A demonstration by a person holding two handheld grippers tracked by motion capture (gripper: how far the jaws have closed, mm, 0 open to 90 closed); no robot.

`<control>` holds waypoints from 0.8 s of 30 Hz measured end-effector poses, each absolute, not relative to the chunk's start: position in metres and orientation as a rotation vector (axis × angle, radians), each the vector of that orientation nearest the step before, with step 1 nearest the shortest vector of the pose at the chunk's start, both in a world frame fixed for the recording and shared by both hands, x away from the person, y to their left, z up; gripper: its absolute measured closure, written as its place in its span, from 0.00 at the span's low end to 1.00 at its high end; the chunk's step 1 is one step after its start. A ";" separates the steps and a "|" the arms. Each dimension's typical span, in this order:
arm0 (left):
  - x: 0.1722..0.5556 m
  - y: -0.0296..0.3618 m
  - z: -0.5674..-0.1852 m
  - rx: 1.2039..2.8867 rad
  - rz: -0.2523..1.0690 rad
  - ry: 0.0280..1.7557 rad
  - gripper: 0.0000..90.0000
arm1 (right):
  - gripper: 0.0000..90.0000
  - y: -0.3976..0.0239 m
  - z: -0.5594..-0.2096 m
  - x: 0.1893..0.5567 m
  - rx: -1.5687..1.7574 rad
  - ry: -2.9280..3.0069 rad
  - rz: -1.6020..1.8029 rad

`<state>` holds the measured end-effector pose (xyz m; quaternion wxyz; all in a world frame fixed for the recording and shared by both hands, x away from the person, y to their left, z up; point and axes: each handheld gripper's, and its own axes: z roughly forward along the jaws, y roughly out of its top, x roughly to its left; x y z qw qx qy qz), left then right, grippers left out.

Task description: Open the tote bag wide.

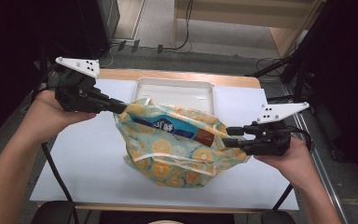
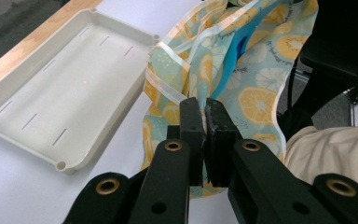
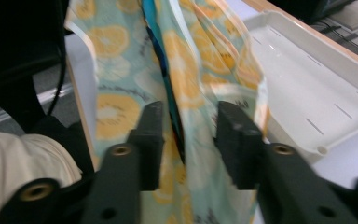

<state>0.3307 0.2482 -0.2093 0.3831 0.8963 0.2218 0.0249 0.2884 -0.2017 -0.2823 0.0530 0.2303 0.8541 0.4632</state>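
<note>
Already the left gripper [image 2: 204,109] pinches the bag [image 1: 177,149]; the right gripper [image 3: 186,128] stands half open around its rim, not yet gripping.

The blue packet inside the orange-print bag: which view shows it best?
High view: the blue packet lies lengthwise in the bag's open mouth, brown end included. Left gripper view catches a blue strip; right gripper view a thin blurred edge.
</note>
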 end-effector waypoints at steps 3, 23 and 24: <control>0.331 0.255 -0.210 2.267 0.077 0.588 0.98 | 1.00 -0.201 -0.285 0.292 0.704 2.533 1.366; 0.363 0.277 -0.252 2.191 0.010 0.719 0.98 | 0.99 -0.197 -0.294 0.347 0.790 2.512 1.435; 0.365 0.278 -0.258 2.185 -0.001 0.729 0.98 | 0.99 -0.196 -0.297 0.349 0.801 2.519 1.432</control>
